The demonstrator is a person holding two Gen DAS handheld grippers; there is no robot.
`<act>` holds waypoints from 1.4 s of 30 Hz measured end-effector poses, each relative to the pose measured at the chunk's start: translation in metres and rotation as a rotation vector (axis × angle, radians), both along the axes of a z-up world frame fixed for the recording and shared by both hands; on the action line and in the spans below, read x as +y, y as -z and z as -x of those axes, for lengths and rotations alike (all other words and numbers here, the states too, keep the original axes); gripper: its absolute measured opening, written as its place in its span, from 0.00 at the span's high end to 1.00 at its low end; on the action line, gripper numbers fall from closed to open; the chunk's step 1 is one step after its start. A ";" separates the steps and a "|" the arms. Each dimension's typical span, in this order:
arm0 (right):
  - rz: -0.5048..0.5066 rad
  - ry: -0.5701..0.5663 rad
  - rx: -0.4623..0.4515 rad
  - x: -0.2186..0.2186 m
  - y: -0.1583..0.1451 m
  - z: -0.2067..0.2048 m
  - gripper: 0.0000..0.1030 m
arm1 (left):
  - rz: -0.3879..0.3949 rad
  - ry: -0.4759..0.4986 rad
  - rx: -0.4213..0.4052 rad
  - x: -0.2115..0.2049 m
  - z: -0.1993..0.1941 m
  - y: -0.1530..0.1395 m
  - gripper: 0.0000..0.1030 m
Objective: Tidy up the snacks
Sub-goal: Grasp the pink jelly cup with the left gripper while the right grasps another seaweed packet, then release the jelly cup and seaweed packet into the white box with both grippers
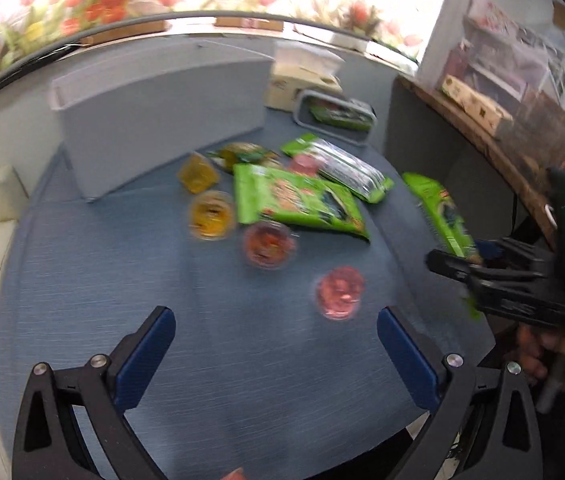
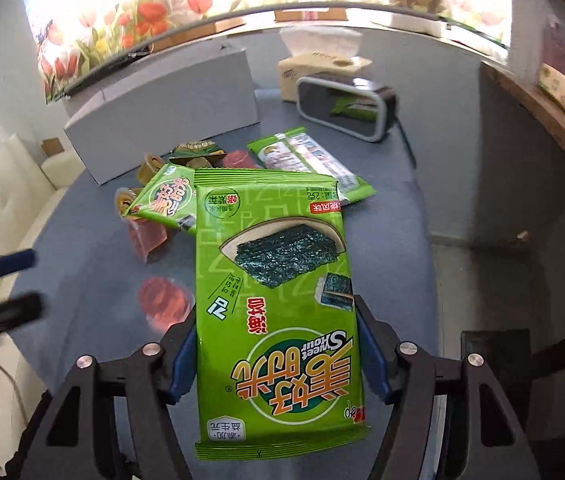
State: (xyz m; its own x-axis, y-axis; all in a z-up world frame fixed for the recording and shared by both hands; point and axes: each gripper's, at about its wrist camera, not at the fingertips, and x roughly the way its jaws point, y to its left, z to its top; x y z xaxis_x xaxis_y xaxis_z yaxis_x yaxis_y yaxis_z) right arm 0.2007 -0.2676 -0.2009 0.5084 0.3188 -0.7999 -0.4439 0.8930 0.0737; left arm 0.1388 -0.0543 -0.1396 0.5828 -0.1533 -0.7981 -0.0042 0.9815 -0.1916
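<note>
Right tongs (image 2: pixel 276 364) pinch a green seaweed packet (image 2: pixel 274 304) crosswise; left tongs (image 1: pixel 276 356), spread, hover over a blurry, probably pink jelly cup (image 1: pixel 339 293).

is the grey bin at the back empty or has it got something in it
Not empty. The grey bin lies tipped on its side, its opening facing the cameras, and a green seaweed packet shows inside it in both views.

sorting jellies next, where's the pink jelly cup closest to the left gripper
In the left wrist view, the pink jelly cup sits on the blue table, right of centre, just beyond the right finger.
</note>
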 end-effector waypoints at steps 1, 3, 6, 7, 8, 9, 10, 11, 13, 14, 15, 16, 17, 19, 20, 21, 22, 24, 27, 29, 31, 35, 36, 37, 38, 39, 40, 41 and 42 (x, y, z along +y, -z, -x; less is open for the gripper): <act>-0.004 0.011 -0.002 -0.005 -0.004 0.007 0.31 | -0.006 0.002 0.004 -0.008 -0.004 0.004 0.00; -0.010 0.032 -0.014 -0.015 -0.011 0.021 0.31 | -0.017 0.000 0.003 -0.025 -0.010 0.011 0.00; -0.024 0.068 -0.020 -0.032 -0.018 0.043 0.31 | -0.032 -0.017 0.016 -0.045 -0.023 0.022 0.00; -0.031 0.087 -0.022 -0.038 -0.020 0.050 0.31 | -0.053 -0.029 0.017 -0.052 -0.028 0.025 0.00; -0.036 0.103 -0.026 -0.043 -0.022 0.055 0.31 | -0.065 -0.036 0.014 -0.057 -0.030 0.027 0.00; -0.044 0.125 -0.029 -0.049 -0.023 0.061 0.31 | -0.075 -0.042 0.012 -0.061 -0.034 0.030 0.00; -0.061 0.143 -0.022 -0.055 -0.024 0.066 0.31 | -0.083 -0.052 0.014 -0.065 -0.038 0.033 0.00; -0.077 0.151 -0.014 -0.060 -0.024 0.069 0.31 | -0.098 -0.068 0.025 -0.068 -0.042 0.038 0.00; -0.108 0.168 -0.007 -0.070 -0.026 0.077 0.31 | -0.128 -0.090 0.045 -0.071 -0.048 0.045 0.11; -0.115 0.172 -0.009 -0.074 -0.028 0.082 0.31 | -0.141 -0.102 0.057 -0.072 -0.051 0.050 0.14; -0.113 0.176 -0.017 -0.077 -0.029 0.085 0.31 | -0.156 -0.113 0.075 -0.072 -0.055 0.055 0.17; -0.108 0.181 -0.026 -0.079 -0.031 0.088 0.31 | -0.163 -0.117 0.088 -0.072 -0.057 0.060 0.18; -0.110 0.183 -0.028 -0.082 -0.032 0.090 0.31 | -0.166 -0.121 0.091 -0.072 -0.058 0.063 0.18; -0.123 0.183 -0.028 -0.086 -0.034 0.093 0.31 | -0.176 -0.117 0.068 -0.072 -0.056 0.062 0.27; -0.126 0.186 -0.030 -0.088 -0.035 0.094 0.31 | -0.169 -0.112 0.064 -0.072 -0.056 0.062 0.30; -0.125 0.186 -0.031 -0.090 -0.036 0.095 0.31 | -0.172 -0.111 0.061 -0.072 -0.055 0.060 0.43; -0.127 0.188 -0.032 -0.091 -0.036 0.095 0.31 | -0.175 -0.109 0.057 -0.072 -0.054 0.059 0.51; -0.145 0.187 -0.030 -0.092 -0.036 0.095 0.31 | -0.150 -0.102 0.067 -0.069 -0.053 0.057 0.55; -0.154 0.176 -0.030 -0.089 -0.035 0.096 0.31 | -0.087 -0.098 0.073 -0.058 -0.050 0.054 0.57; -0.158 0.167 -0.025 -0.087 -0.034 0.096 0.31 | -0.083 -0.096 0.068 -0.054 -0.049 0.051 0.61; -0.159 0.160 -0.024 -0.082 -0.034 0.096 0.31 | -0.054 -0.093 0.070 -0.051 -0.047 0.050 0.61; -0.165 0.139 -0.028 -0.073 -0.036 0.098 0.31 | -0.038 -0.090 0.056 -0.043 -0.043 0.043 0.61; -0.166 0.135 -0.029 -0.071 -0.037 0.099 0.31 | -0.036 -0.091 0.052 -0.041 -0.042 0.041 0.61; -0.168 0.131 -0.031 -0.069 -0.038 0.099 0.31 | -0.033 -0.091 0.045 -0.039 -0.039 0.038 0.61; -0.169 0.125 -0.032 -0.066 -0.039 0.100 0.31 | -0.031 -0.090 0.036 -0.036 -0.037 0.033 0.61; -0.171 0.117 -0.034 -0.064 -0.040 0.100 0.31 | -0.031 -0.090 0.030 -0.034 -0.037 0.031 0.61; -0.170 0.110 -0.038 -0.060 -0.041 0.100 0.31 | -0.030 -0.091 0.023 -0.032 -0.036 0.028 0.61; -0.171 0.101 -0.042 -0.056 -0.043 0.099 0.31 | -0.026 -0.093 0.016 -0.027 -0.034 0.024 0.61; -0.173 0.089 -0.045 -0.052 -0.044 0.099 0.31 | -0.024 -0.094 0.011 -0.024 -0.032 0.020 0.61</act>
State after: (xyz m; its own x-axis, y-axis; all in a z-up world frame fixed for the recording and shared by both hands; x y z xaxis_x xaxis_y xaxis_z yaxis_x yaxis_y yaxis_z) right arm 0.1019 -0.3196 -0.1571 0.5747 0.4019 -0.7129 -0.3699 0.9046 0.2117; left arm 0.1705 -0.0784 -0.1596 0.5852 -0.0796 -0.8070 -0.0981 0.9809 -0.1678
